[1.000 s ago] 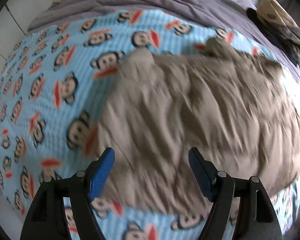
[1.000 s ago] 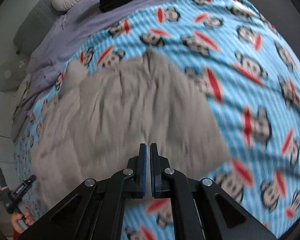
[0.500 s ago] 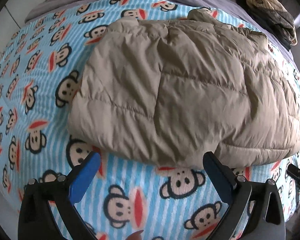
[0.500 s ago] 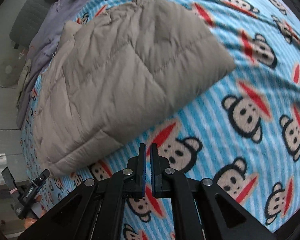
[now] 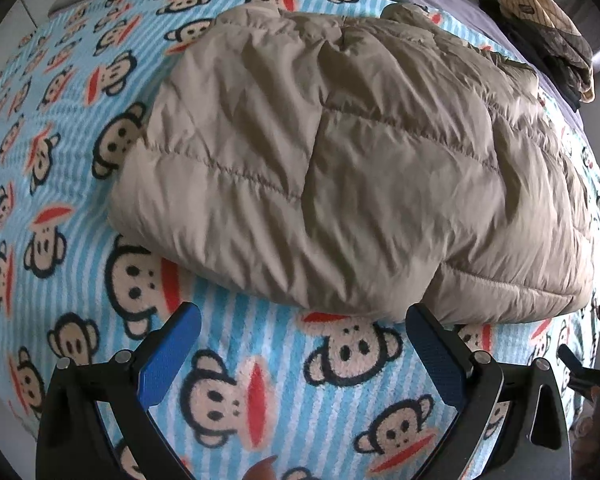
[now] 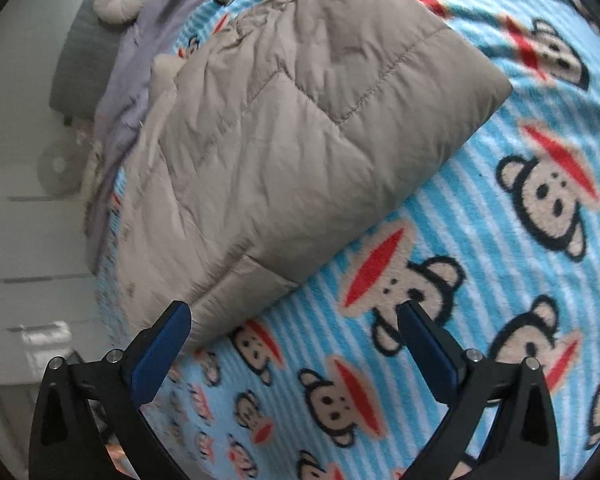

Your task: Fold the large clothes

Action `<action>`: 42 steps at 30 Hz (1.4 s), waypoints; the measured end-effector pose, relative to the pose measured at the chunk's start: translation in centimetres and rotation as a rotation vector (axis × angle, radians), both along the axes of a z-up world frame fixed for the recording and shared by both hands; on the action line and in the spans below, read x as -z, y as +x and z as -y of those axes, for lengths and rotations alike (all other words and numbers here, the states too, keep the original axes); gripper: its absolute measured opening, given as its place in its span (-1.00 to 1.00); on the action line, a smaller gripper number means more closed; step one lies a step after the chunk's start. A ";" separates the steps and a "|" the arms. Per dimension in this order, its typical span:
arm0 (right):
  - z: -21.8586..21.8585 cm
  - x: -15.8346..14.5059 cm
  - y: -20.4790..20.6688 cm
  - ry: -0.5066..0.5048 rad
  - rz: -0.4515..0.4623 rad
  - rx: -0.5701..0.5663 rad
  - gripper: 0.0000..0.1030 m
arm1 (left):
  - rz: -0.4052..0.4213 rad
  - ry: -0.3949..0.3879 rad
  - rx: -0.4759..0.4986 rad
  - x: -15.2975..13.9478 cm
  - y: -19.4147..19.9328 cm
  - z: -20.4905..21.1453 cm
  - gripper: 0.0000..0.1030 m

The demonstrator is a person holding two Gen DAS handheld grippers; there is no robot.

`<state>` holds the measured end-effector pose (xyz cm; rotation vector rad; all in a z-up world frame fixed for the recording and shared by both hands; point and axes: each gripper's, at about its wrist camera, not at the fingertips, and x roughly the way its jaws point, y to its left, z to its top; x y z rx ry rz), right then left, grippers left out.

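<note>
Since the beige puffer jacket is quilted and air-filled, we judge it light, soft and springy, with a slick shell that could slip from narrow pads. It lies folded on the monkey-print blanket, thick near edge facing us. We would pinch that doubled near edge at 2 corners, biting deep into the padding. Our left gripper hovers wide open just short of that edge, nothing between the jaws. Our right gripper is opening wide beside the jacket's near corner, also empty. A hat sits well apart.

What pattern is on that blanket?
Blue-and-white stripes with cartoon monkey faces on the blanket; clearest in the right wrist view.
</note>
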<state>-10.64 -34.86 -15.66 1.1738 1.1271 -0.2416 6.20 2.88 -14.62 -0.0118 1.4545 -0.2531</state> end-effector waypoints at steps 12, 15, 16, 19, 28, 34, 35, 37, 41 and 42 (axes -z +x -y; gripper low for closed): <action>1.2 2.3 -1.0 0.177 0.032 0.059 0.99 | -0.176 -0.487 -0.337 3.7 1.4 -7.2 0.99; 2.1 2.6 -1.2 0.199 0.051 0.070 0.99 | -0.207 -0.555 -0.341 5.4 1.5 -7.1 0.99; 2.1 2.9 -1.1 0.207 0.058 0.074 0.99 | -0.207 -0.560 -0.341 5.8 1.7 -6.9 0.99; 2.5 3.6 -0.5 0.229 0.076 0.084 0.99 | -0.176 -0.580 -0.358 6.4 2.6 -6.8 0.99; 2.7 6.6 3.3 0.328 0.182 0.117 0.99 | -0.126 -0.588 -0.387 8.1 6.3 -5.3 0.99; 3.1 7.3 5.2 0.325 0.188 0.152 1.00 | -0.079 -0.586 -0.424 7.4 5.7 -5.1 -0.02; 3.3 7.2 5.0 0.333 0.183 0.165 0.97 | -0.074 -0.613 -0.411 7.0 5.7 -5.2 -0.34; 3.3 7.2 4.6 0.345 0.160 0.191 0.16 | -0.043 -0.612 -0.378 5.9 5.9 -4.8 -0.53; 3.5 6.2 3.9 0.360 0.178 0.197 -0.37 | 0.024 -0.568 -0.280 2.7 5.3 -4.3 -0.60; 3.6 5.7 3.8 0.348 0.183 0.187 -0.44 | 0.034 -0.567 -0.262 2.0 5.0 -4.3 -0.60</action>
